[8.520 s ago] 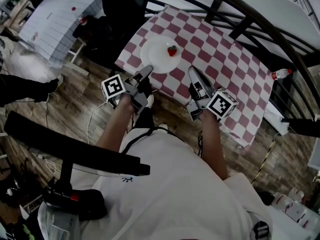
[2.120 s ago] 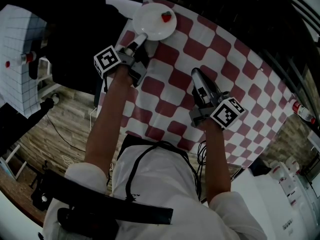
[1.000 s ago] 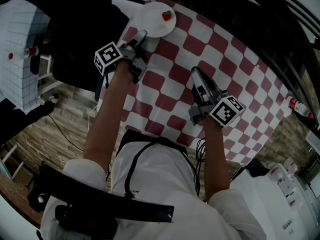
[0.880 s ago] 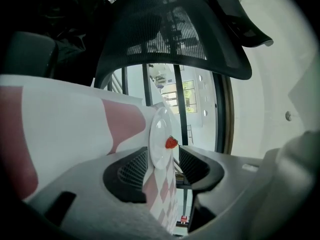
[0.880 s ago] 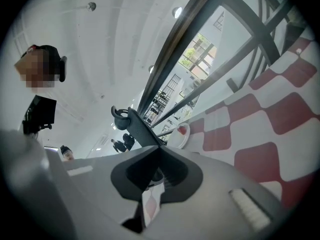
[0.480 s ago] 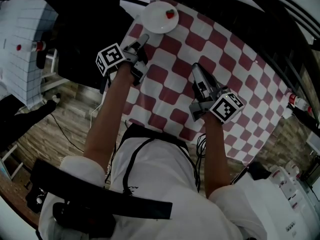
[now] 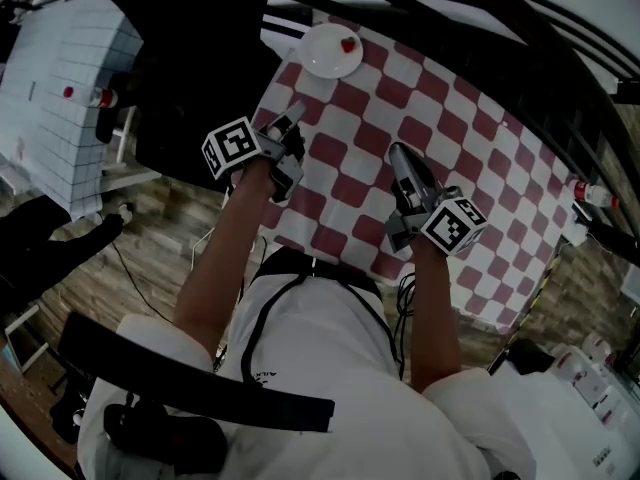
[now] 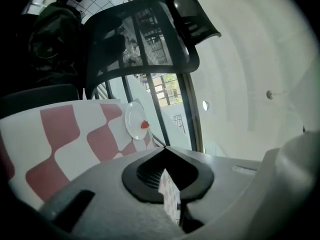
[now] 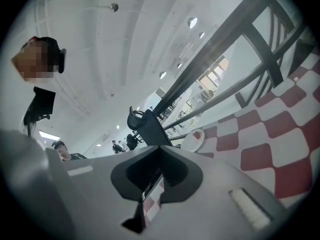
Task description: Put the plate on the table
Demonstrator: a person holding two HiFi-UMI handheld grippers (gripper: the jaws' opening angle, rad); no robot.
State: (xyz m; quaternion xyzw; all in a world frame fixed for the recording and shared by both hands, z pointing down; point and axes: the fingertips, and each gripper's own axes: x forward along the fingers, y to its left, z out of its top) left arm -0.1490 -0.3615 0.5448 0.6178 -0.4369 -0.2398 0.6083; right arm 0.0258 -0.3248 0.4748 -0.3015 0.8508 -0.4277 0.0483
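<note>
The left gripper (image 7: 296,109) has its two jaws pressed together. They have just been closing, and there is nothing between them. In the left gripper view the tips (image 8: 165,148) meet in a point in the lower middle of the frame. The right gripper (image 7: 397,152) has its jaws together too, and it is empty. Its tips (image 9: 160,147) also meet in the lower middle of its own view.

Both grippers are over the table (image 7: 470,168), which has a red and white checked cloth. In the head view the left gripper is left of the middle, near the table's left edge. The right one is just right of the middle.

The plate (image 7: 330,54) is white and round. It sits on the table near the far corner, at the top middle of the head view. It is well apart from both grippers. A small red strawberry (image 7: 348,44) lies on it. A dark mesh chair (image 8: 145,39) stands behind the table, high in the left gripper view.
</note>
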